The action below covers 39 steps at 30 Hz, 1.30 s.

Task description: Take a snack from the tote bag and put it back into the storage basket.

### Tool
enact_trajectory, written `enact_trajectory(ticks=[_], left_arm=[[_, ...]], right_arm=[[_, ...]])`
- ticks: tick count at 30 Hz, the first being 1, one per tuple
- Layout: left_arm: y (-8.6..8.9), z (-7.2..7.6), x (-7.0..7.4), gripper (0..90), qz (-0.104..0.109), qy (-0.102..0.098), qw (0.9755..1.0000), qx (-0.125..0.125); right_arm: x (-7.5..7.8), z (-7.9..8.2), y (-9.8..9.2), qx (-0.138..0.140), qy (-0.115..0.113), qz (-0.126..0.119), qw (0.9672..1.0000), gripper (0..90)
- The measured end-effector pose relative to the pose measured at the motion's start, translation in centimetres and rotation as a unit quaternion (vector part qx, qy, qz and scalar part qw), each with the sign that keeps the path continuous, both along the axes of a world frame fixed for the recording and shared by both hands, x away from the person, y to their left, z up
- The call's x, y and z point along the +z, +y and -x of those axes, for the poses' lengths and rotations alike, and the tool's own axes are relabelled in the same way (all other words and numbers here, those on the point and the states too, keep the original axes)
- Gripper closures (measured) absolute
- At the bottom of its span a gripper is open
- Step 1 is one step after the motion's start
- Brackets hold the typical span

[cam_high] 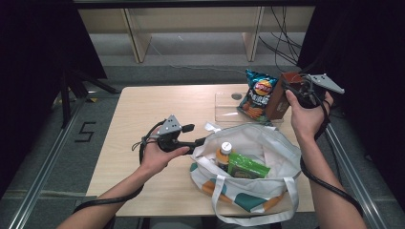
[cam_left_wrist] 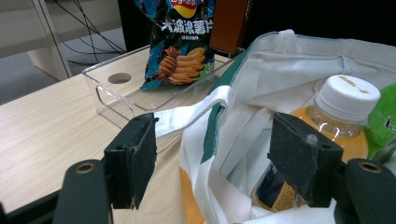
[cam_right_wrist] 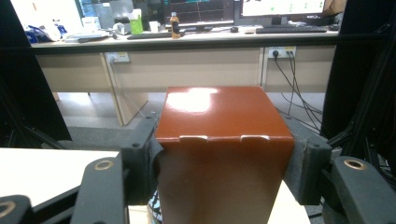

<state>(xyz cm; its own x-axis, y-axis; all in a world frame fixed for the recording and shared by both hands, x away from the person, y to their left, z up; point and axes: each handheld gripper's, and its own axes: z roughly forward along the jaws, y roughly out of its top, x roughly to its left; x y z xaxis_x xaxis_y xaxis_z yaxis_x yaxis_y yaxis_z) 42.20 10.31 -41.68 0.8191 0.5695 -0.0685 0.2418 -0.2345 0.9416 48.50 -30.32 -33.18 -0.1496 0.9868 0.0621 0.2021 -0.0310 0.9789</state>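
Note:
A white tote bag [cam_high: 282,148] with green and orange trim stands open on the wooden table [cam_high: 143,109]. Inside it are an orange drink bottle [cam_high: 223,153] with a white cap and a green packet [cam_high: 246,168]. My left gripper [cam_high: 199,141] is at the bag's left rim, open; in the left gripper view the rim and strap [cam_left_wrist: 205,105] pass between the gripper's [cam_left_wrist: 217,144] spread jaws, with the bottle [cam_left_wrist: 343,107] just beyond. My right gripper [cam_high: 290,90] is raised at the far right, shut on a brown carton [cam_high: 279,98]. The carton [cam_right_wrist: 219,112] sits squeezed between the gripper's [cam_right_wrist: 224,144] pads.
A clear plastic tray [cam_high: 224,109] lies behind the bag with a blue chips bag [cam_high: 258,93] leaning at its right end. The chips bag [cam_left_wrist: 180,42] and tray [cam_left_wrist: 116,93] show past the left jaws. Wooden shelving and cables lie beyond the table's far edge.

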Motion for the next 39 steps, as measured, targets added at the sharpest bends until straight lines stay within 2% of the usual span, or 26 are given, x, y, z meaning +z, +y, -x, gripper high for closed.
enact_trajectory(ticks=[2, 6, 14, 16, 19, 23, 33, 34, 36, 38, 39], left_arm=[[0.0, 0.0, 0.0, 31.4, 0.0, 0.0, 1.0, -0.001], [0.0, 0.0, 0.0, 31.4, 0.001, -0.001, 1.0, 0.0], [-0.1, 0.0, -0.1, 31.4, 0.0, -0.001, 1.0, -0.005], [0.0, 0.0, 0.0, 31.4, -0.001, -0.001, 1.0, -0.002], [0.0, 0.0, 0.0, 31.4, 0.001, -0.001, 1.0, 0.0], [0.0, 0.0, 0.0, 31.4, 0.0, -0.001, 1.0, -0.001], [0.0, 0.0, 0.0, 31.4, 0.0, -0.001, 1.0, -0.001], [0.0, 0.0, 0.0, 31.4, 0.001, -0.001, 1.0, -0.001], [0.0, 0.0, 0.0, 31.4, 0.0, -0.002, 1.0, -0.001], [0.1, 0.0, 0.0, 31.4, 0.0, -0.002, 1.0, -0.001], [0.1, 0.0, 0.0, 31.4, 0.0, -0.002, 1.0, 0.0]], right_arm=[[0.0, 0.0, 0.2, -0.004, 0.003, -0.009, 0.9999, 39.6], [-0.2, -0.2, 0.2, -0.004, -0.001, 0.0, 1.0, 39.6], [-0.7, -0.4, 0.5, -0.011, 0.009, -0.005, 0.9999, 39.6], [-0.8, -0.5, 0.5, -0.009, 0.002, 0.002, 1.0, 39.6], [-0.7, -0.5, 0.5, -0.01, 0.006, 0.002, 0.9999, 39.6], [-0.8, -0.6, 0.7, -0.018, 0.004, -0.005, 0.9998, 39.6], [-1.0, -0.9, 0.8, -0.03, -0.002, -0.003, 0.9995, 39.7], [-1.1, -0.9, 0.7, -0.029, -0.004, 0.006, 0.9996, 39.6], [-1.2, -1.0, 0.8, -0.031, -0.005, 0.009, 0.9995, 39.6], [-1.2, -0.9, 1.0, -0.034, 0.001, 0.001, 0.9994, 39.6], [-1.3, -1.0, 0.9, -0.033, -0.001, 0.01, 0.9994, 39.6]])
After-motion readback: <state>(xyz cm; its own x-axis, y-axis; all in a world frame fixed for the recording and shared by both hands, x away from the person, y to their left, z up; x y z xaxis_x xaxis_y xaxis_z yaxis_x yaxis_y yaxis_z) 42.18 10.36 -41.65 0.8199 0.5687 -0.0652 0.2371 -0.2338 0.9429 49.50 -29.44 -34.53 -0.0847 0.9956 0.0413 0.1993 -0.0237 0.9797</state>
